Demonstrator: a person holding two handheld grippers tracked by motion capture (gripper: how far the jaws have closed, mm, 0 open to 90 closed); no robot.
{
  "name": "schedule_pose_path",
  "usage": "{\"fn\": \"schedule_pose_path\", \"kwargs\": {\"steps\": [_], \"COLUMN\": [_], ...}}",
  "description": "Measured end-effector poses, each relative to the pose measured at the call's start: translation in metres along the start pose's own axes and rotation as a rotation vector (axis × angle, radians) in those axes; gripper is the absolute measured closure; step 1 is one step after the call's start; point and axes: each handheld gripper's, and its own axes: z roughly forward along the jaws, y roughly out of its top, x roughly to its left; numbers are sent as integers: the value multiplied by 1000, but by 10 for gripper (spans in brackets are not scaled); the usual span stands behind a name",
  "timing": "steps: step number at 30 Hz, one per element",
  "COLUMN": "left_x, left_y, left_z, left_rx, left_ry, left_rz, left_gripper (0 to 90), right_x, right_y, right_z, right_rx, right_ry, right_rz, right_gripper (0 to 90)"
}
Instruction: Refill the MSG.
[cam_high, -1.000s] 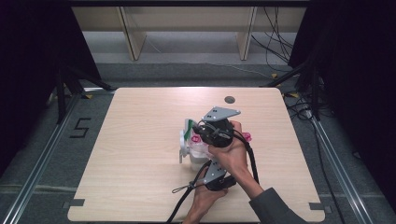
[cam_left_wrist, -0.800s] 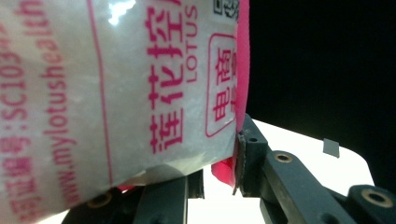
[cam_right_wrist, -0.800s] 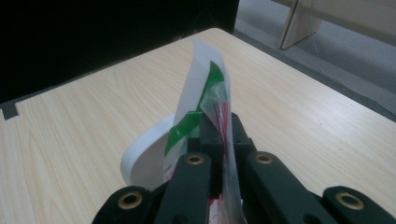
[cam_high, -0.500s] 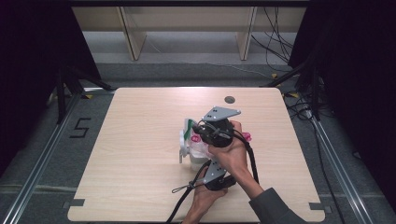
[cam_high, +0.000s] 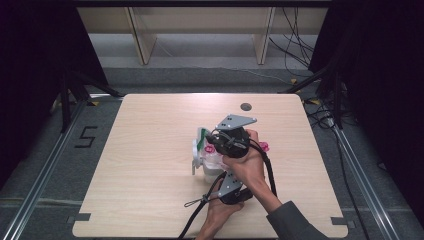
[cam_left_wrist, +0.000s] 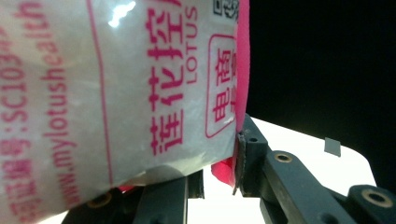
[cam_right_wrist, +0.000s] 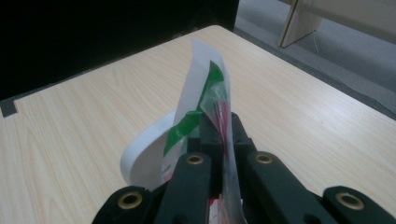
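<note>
Nothing is shifting since a second ago: both grippers are still pinching the printed plastic packet (cam_high: 210, 155) mid-table, right gripper (cam_high: 212, 142) on top edge, left gripper (cam_high: 225, 177) on pink side seam; likely mid-hold.

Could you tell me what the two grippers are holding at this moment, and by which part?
Both hold one clear plastic packet with pink print. The left gripper pinches its pink edge; the right gripper is shut on the thin top edge by the green-and-white part.
</note>
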Motion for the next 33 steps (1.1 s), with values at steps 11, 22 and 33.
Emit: {"fn": "schedule_pose_path", "kwargs": {"steps": [11, 22, 33], "left_x": [0, -1, -1], "left_y": [-1, -1, 0], "left_z": [2, 1, 0], "left_rx": [-14, -14, -20], "left_ry": [-9, -13, -4], "left_rz": [-3, -6, -4], "left_gripper": [761, 761, 761], "right_x": [0, 0, 0], "right_y": [0, 0, 1], "right_z": [1, 0, -2], "right_rx": [6, 2, 4], "right_ry": [12, 11, 18], "right_rz": [-31, -33, -8], "right_gripper": [899, 899, 899]}}
